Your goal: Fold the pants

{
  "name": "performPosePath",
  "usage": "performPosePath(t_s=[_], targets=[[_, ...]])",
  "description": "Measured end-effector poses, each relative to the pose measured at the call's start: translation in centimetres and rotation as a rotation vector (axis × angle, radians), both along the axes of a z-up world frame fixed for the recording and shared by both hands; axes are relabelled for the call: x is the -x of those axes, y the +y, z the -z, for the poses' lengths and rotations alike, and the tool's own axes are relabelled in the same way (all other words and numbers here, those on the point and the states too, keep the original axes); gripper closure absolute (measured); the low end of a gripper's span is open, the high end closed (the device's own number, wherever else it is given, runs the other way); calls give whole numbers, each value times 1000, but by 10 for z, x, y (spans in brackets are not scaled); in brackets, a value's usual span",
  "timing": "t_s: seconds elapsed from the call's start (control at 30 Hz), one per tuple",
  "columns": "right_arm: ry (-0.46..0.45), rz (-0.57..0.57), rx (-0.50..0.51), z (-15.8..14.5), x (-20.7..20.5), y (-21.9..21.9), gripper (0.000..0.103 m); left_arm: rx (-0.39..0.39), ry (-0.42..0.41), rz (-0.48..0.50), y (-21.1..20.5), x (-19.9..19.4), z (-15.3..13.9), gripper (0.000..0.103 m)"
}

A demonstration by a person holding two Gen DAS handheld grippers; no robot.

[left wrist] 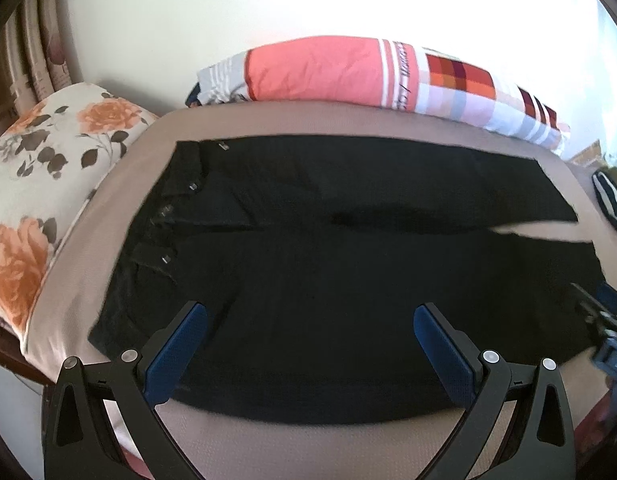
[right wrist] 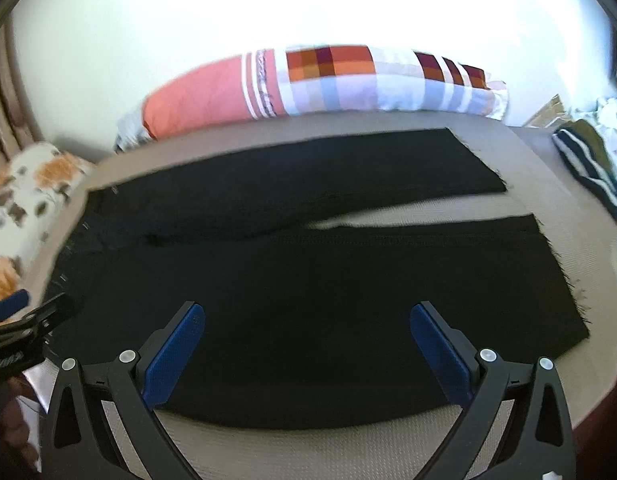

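Observation:
Black pants [left wrist: 348, 260] lie flat on a beige bed [left wrist: 348, 120], waistband at the left, both legs running right. The legs part near the hems, showing a wedge of bedsheet. My left gripper [left wrist: 308, 320] hovers open above the near leg, close to the waist end, with nothing between its blue pads. In the right wrist view the same pants [right wrist: 308, 280] stretch across, frayed hems at the right. My right gripper [right wrist: 308, 320] is open over the near leg's lower half and holds nothing. Each gripper shows at the edge of the other's view.
A floral pillow [left wrist: 48, 184] lies at the left end of the bed. A folded pink and checked blanket [left wrist: 368, 72] runs along the far edge against the white wall. A dark striped garment [right wrist: 588, 168] sits at the right end.

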State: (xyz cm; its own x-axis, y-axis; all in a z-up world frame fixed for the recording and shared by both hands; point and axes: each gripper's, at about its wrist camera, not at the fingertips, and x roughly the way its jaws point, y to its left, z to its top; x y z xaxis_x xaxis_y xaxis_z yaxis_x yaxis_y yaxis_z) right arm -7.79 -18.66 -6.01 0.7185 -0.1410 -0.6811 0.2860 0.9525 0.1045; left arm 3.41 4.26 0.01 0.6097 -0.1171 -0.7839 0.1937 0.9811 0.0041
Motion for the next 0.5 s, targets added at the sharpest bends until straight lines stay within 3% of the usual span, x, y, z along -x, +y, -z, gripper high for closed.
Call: performPosePath(t_s=[0.13, 0.27, 0.5], targets=[[-77, -29, -32, -12, -2, -8, 0, 35, 11, -24, 29, -32, -10, 1], [-89, -25, -72, -18, -12, -21, 0, 61, 7, -58, 66, -74, -19, 1], [-55, -23, -269, -14, -46, -45, 0, 171, 37, -69, 128, -159, -18, 28]])
